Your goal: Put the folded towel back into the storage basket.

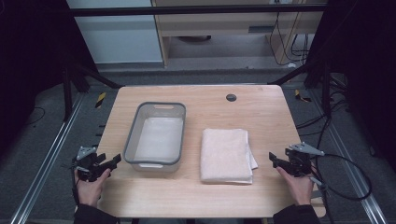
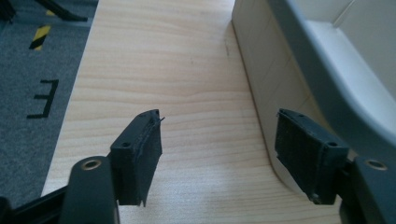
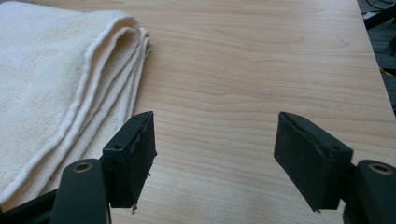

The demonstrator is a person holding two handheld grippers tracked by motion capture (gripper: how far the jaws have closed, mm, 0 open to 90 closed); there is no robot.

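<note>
table: pale matt wood, visible grain | bin: smooth grey plastic | towel: soft nubby cloth | jaw pads: rough black

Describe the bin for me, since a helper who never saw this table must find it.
On the wooden table, look at the left half, beside the folded cream towel. There sits the bin: an open rectangular tub, translucent white walls, empty inside. Its grey rim sets it apart from the soft, flat towel.

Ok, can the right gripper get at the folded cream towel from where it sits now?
Probably yes. The right gripper is open beside the folded cream towel, with bare wooden table between them. The grey-rimmed plastic bin sits beyond the towel, out of the way.
</note>
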